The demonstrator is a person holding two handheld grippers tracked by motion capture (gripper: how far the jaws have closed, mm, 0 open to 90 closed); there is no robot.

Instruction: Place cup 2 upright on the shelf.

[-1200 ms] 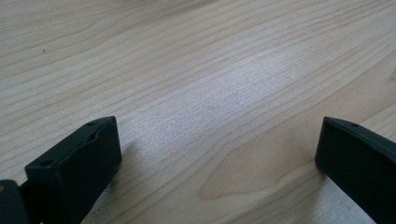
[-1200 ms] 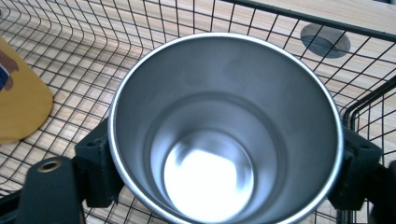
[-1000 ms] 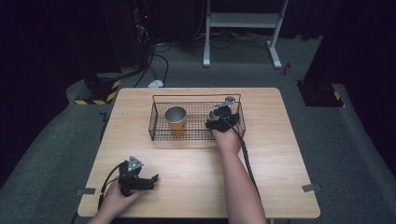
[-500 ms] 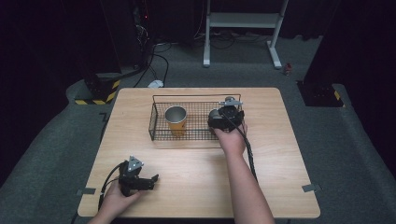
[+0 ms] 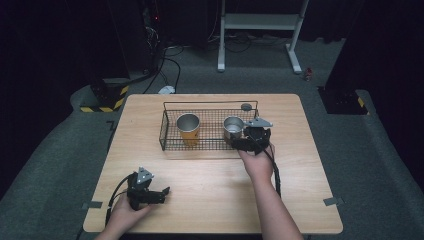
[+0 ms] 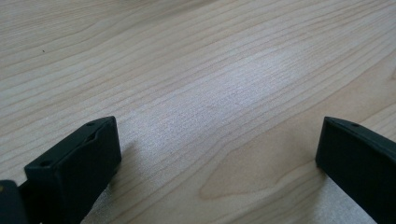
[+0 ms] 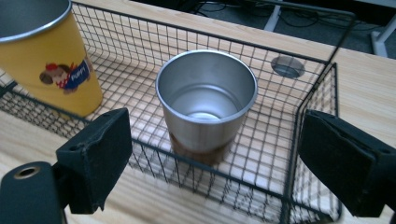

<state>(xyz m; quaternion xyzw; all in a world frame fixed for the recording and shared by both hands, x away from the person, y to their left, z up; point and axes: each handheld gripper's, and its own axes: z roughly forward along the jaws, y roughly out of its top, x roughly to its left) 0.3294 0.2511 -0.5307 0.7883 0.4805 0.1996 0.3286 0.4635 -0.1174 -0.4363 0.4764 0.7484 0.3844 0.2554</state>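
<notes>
In the left gripper view we see the left gripper with its two black jaws set wide apart, one rising at the lower left corner and the other at the lower right edge, with nothing between them. Beneath and beyond the jaws we see the table, a pale wooden surface with fine grain lines running across the frame. Each jaw sits low over the wood and casts a soft shadow on it; we cannot tell whether either one touches the surface.
</notes>
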